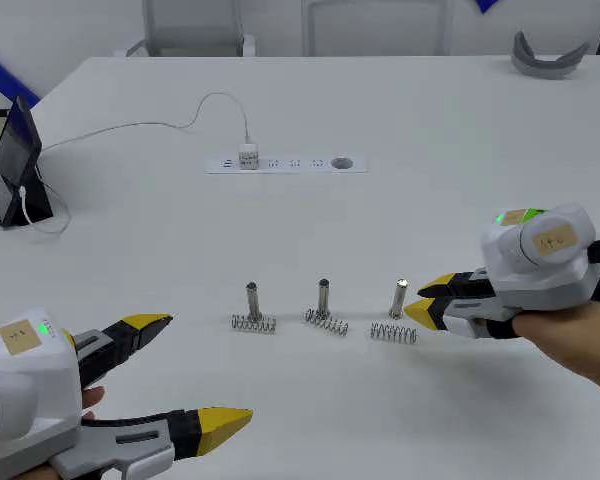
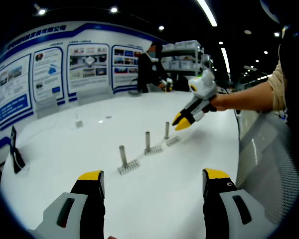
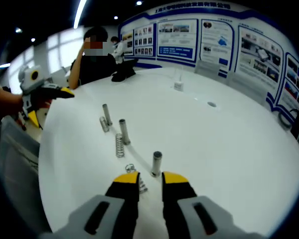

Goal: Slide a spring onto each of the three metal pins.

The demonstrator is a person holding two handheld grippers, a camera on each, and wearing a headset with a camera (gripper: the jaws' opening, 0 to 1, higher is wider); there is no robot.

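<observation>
The left pin (image 1: 252, 298), middle pin (image 1: 323, 293) and right pin (image 1: 399, 295) are being shown standing upright in a row on the bench (image 1: 460, 220). Just near of each, a spring is lying flat: left spring (image 1: 253, 323), middle spring (image 1: 326, 321), right spring (image 1: 393, 333). The left claw (image 1: 200, 367) is being held wide apart and empty at the near left. The right claw (image 1: 427, 300) is being held slightly parted, gripping nothing, tips just right of the right pin and right spring.
</observation>
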